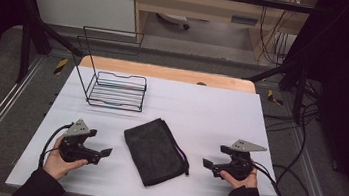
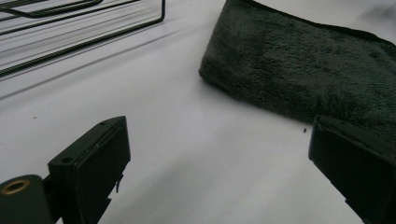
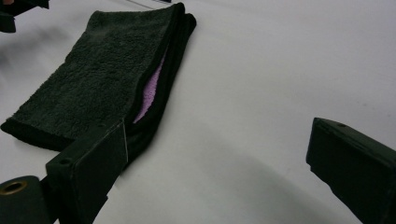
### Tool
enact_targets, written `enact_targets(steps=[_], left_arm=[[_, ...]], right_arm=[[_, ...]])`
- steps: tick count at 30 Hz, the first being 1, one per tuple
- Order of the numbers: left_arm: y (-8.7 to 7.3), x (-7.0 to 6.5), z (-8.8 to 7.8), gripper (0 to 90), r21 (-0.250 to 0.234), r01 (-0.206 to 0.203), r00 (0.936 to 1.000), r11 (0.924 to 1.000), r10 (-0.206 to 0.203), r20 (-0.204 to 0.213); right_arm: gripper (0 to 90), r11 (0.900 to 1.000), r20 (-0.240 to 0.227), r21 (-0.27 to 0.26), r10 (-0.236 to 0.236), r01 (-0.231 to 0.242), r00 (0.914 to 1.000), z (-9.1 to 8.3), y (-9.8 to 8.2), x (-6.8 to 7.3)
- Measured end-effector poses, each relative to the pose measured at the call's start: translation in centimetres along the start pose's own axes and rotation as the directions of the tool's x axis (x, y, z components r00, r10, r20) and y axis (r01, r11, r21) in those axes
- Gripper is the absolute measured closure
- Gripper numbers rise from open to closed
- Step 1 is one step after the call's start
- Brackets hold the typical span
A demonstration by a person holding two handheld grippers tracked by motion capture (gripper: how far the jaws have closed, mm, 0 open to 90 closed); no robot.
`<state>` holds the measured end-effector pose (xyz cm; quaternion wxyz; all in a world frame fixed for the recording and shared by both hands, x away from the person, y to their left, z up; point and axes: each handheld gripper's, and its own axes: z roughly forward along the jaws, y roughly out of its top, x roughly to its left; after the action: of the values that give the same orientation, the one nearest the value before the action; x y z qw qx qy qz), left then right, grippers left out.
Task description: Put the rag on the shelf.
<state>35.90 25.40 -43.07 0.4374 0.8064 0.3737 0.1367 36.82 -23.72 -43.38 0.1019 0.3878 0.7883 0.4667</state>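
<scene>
From above I see the folded dark grey terry-cloth towel lying flat near the middle of the white table top, set at a slant, with its near corner pointing toward the front edge. My left gripper sits to the left of it and my right gripper to the right, both low over the table and aimed inward at the towel. Neither touches it.

In the left gripper view the jaws stand wide apart with bare table between them; the towel lies ahead and to the right, clear of the pads. In the right gripper view the jaws are likewise spread and hold nothing; the towel lies ahead on the left, and its folded edge shows a strip of lilac lining (the layers gape a little there). That view's left jaw overlaps the towel's near corner in the picture, but I cannot tell whether it touches.

The only other thing on the table is a black wire rack with a tall upright frame, at the far left, well apart from the towel and beyond my left gripper; its base wires show at the top of the left gripper view.

There is open white surface around the towel on every side, widest toward the far right. The front edge runs close to the person's hands.
</scene>
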Motion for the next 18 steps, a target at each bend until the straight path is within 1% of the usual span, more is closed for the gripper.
enact_targets(steps=[3,8,9,10,11,12,13,14,15,16,17,18], left_arm=[[0.2,-0.6,0.4,6.3,0.010,-0.006,0.9999,0.9999,0.006,0.009],[0.4,-1.8,1.3,7.6,0.027,-0.003,0.9997,0.9996,0.002,0.026],[0.5,-2.1,1.4,8.7,0.029,-0.003,0.9996,0.9996,0.003,0.026],[0.6,-2.5,1.6,9.7,0.032,-0.005,0.9996,0.9995,0.004,0.027],[0.7,-3.2,1.9,10.8,0.037,-0.012,0.9995,0.9992,0.011,0.030],[0.7,-3.2,1.9,11.7,0.037,-0.012,0.9995,0.9992,0.011,0.030],[0.8,-3.7,2.1,13.0,0.039,-0.017,0.9994,0.9991,0.016,0.031],[1.0,-4.5,2.4,14.4,0.043,-0.024,0.9991,0.9988,0.022,0.035],[1.0,-4.5,2.4,15.9,0.043,-0.024,0.9991,0.9988,0.022,0.035],[1.0,-4.9,2.6,17.7,0.046,-0.023,0.9989,0.9987,0.021,0.042],[1.1,-5.7,2.9,19.7,0.054,-0.019,0.9984,0.9984,0.016,0.055],[1.1,-5.7,2.9,21.8,0.054,-0.019,0.9984,0.9984,0.016,0.055]], right_arm=[[5.9,1.000,0.002,0.002,-0.005,0.005,1.0000,0.6,0.3,0.6],[7.0,1.000,0.015,0.004,-0.012,0.012,0.9998,1.3,0.5,1.2],[8.1,1.000,0.026,0.012,-0.014,0.014,0.9996,1.7,0.7,1.6],[8.3,1.000,0.027,0.017,-0.014,0.014,0.9995,1.9,0.7,1.8],[8.7,0.999,0.028,0.023,-0.024,0.024,0.9993,2.2,0.8,2.0],[9.3,0.999,0.023,0.028,-0.025,0.024,0.9994,2.4,0.9,2.2],[9.9,0.999,0.016,0.037,-0.028,0.027,0.9995,2.7,0.9,2.4],[10.8,0.999,0.011,0.045,-0.031,0.030,0.9995,3.0,1.0,2.6],[10.8,0.999,0.011,0.045,-0.031,0.030,0.9995,3.0,1.0,2.6],[14.2,0.998,-0.004,0.059,-0.037,0.037,0.9993,3.5,1.1,3.1],[16.3,0.997,-0.015,0.065,-0.035,0.036,0.9993,3.7,1.2,3.3],[17.6,0.997,-0.020,0.069,-0.038,0.040,0.9991,4.0,1.2,3.5]])
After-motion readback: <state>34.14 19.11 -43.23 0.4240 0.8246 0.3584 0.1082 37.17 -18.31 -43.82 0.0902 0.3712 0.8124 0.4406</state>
